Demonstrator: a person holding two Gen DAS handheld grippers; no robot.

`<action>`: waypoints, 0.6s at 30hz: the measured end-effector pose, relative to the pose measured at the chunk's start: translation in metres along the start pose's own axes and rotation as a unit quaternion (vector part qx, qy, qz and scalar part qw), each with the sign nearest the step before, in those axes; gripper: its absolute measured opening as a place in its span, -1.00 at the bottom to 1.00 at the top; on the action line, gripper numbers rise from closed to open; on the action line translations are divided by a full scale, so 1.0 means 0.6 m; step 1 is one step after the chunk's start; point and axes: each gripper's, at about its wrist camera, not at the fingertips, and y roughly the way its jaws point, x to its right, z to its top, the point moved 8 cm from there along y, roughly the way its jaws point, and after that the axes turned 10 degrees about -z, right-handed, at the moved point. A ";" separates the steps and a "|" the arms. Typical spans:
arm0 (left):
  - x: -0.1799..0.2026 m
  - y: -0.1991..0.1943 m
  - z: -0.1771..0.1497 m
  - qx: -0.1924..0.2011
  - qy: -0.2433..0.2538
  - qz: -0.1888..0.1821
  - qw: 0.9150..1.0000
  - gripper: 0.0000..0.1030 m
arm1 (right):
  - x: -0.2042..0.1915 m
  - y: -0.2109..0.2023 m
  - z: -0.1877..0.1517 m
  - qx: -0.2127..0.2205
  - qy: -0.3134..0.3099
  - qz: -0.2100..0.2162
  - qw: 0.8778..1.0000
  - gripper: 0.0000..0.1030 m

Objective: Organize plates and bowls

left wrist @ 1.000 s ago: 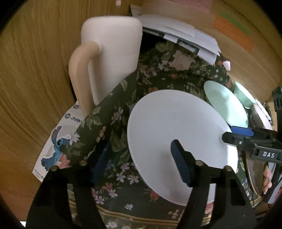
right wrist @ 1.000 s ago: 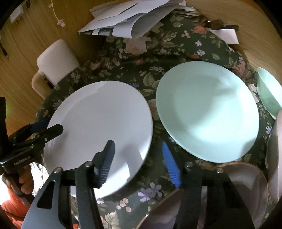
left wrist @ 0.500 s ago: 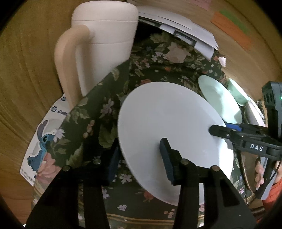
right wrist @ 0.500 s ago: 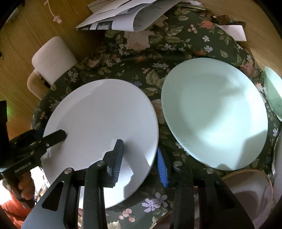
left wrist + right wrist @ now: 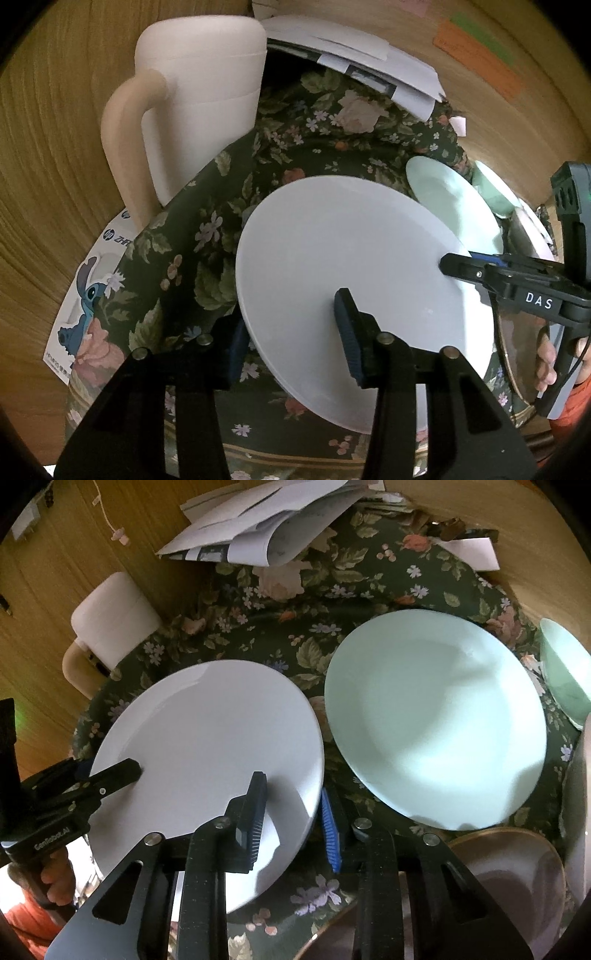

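A white plate [image 5: 343, 266] lies on the floral tablecloth; it also shows in the right wrist view [image 5: 207, 746]. My left gripper [image 5: 291, 343] straddles its near-left rim, jaws apart, one finger over the plate and one beneath. My right gripper [image 5: 291, 808] straddles the opposite rim, jaws narrowed around the edge but still apart. The plate looks slightly tilted off the cloth. A pale green plate [image 5: 432, 720] lies right of it, with a green bowl [image 5: 565, 672] beyond. A pinkish gold-rimmed plate [image 5: 509, 878] sits near my right gripper.
A white chair with a beige arm [image 5: 192, 103] stands at the table's left edge. Loose papers [image 5: 266, 520] lie at the back of the table. A Stitch sticker sheet [image 5: 85, 295] lies on the wooden floor. Wooden walls surround the table.
Both grippers have moved in onto the white plate's opposite rims and narrowed their jaws around the edge. The plate has shifted little.
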 end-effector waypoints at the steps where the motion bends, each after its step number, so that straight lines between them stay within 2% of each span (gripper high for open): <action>1: 0.003 -0.002 0.002 0.003 0.001 0.000 1.000 -0.14 | 0.003 -0.004 -0.001 0.002 0.001 0.000 1.000 -0.50; 18: 0.090 -0.033 0.034 0.035 0.043 -0.023 0.998 -0.14 | 0.058 -0.105 -0.011 0.074 0.030 -0.023 0.997 -0.50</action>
